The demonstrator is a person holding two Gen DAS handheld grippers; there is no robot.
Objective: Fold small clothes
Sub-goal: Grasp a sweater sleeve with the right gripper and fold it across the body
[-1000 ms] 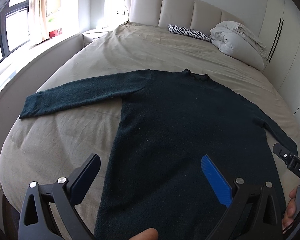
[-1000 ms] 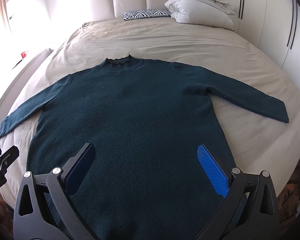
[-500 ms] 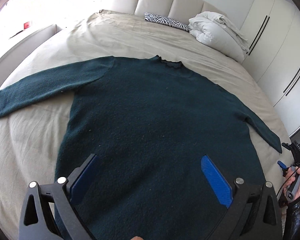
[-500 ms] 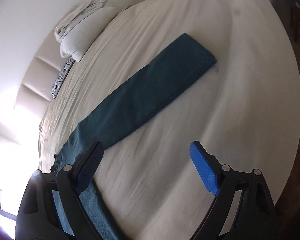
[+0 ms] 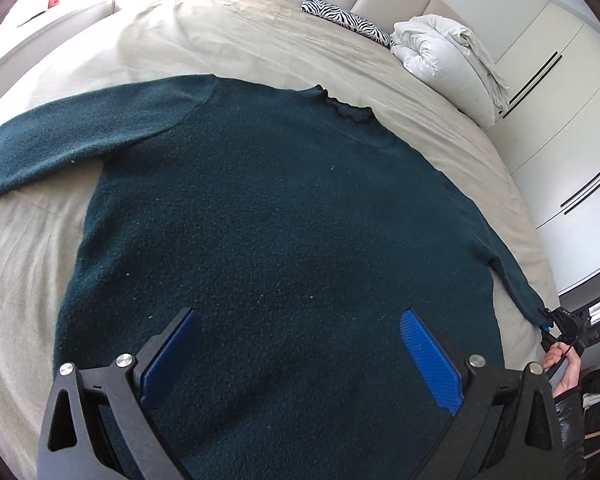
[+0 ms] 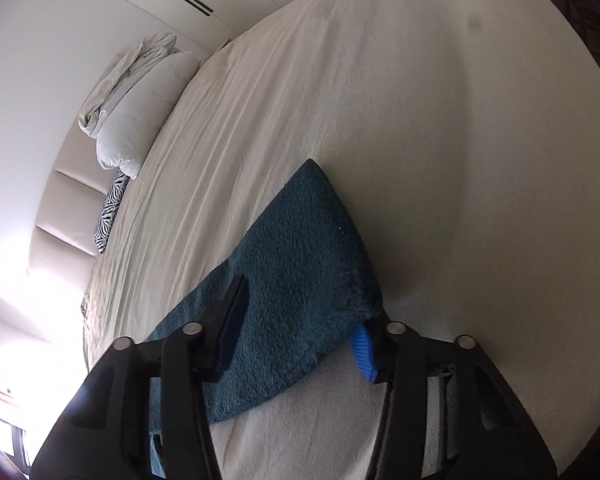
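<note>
The right tool (image 6: 296, 320) has swung out from the sweater's hem to the far end of the right sleeve (image 6: 300, 264), and its jaws have just been closing down from wide. Now they pinch the cuff end, one pad on top of the knit, the blue one tucked under its edge. That looks like the opening grab for the first fold, the sleeve about to be carried across the body.

The left tool (image 5: 296, 356) has crept forward and dipped; its jaws stand wide, nothing between them, hovering over the lower half of the dark teal sweater (image 5: 276, 216), which lies flat, face down or up I can't say, on the beige bed (image 5: 260, 40), collar toward the headboard.

The left wrist view gives the whole layout: both sleeves spread, the zebra pillow (image 5: 348, 20) and white duvet (image 5: 448, 64) at the far end, and the right tool tiny at the cuff by a hand (image 5: 564, 364). The right wrist view alone shows the pinch up close and the cuff edge lifting off the sheet.
</note>
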